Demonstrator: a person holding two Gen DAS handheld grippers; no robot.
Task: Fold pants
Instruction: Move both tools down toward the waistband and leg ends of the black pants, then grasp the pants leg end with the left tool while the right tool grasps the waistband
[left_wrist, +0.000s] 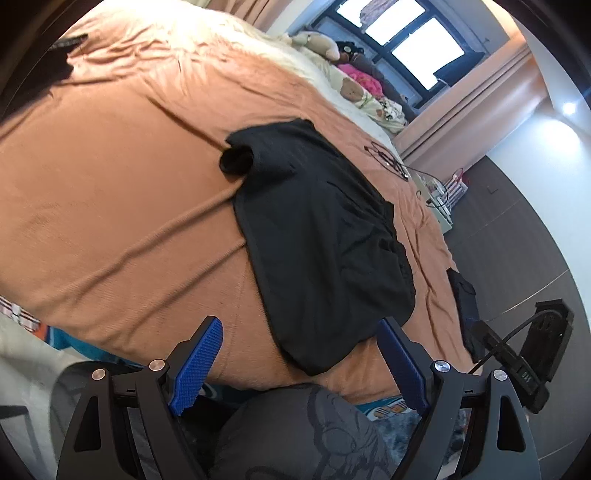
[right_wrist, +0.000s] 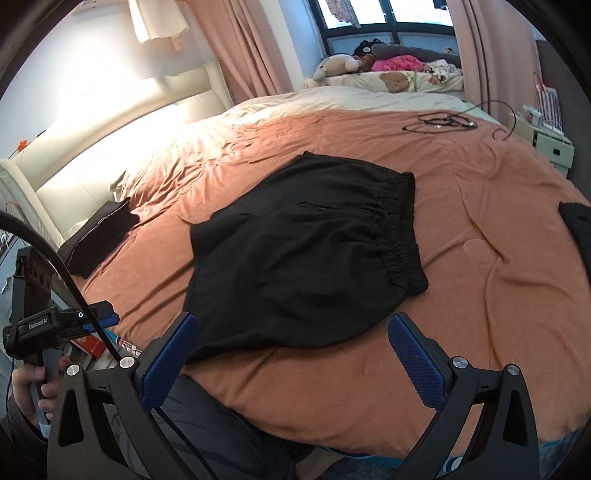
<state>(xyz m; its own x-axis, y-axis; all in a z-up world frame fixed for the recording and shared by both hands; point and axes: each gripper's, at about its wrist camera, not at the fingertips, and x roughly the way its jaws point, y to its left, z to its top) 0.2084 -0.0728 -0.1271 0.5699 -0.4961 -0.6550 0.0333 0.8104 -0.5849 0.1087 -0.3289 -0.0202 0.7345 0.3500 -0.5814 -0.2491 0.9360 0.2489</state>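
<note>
A pair of black pants (right_wrist: 306, 254) lies folded flat on the orange bedspread (right_wrist: 480, 206), elastic waistband to the right; it also shows in the left wrist view (left_wrist: 321, 240). My right gripper (right_wrist: 291, 354) is open and empty, held above the bed's near edge just short of the pants. My left gripper (left_wrist: 299, 354) is open and empty, above the near edge of the bed by the pants' lower end. The left gripper's body also shows at the left of the right wrist view (right_wrist: 55, 321), held in a hand.
Another dark garment (right_wrist: 99, 236) lies at the bed's left side and one (right_wrist: 576, 229) at the right edge. Black cables (right_wrist: 443, 122) lie at the far right of the bed. Stuffed toys (right_wrist: 340, 64) and pillows are at the window. A white side cabinet (right_wrist: 550, 144) stands to the right.
</note>
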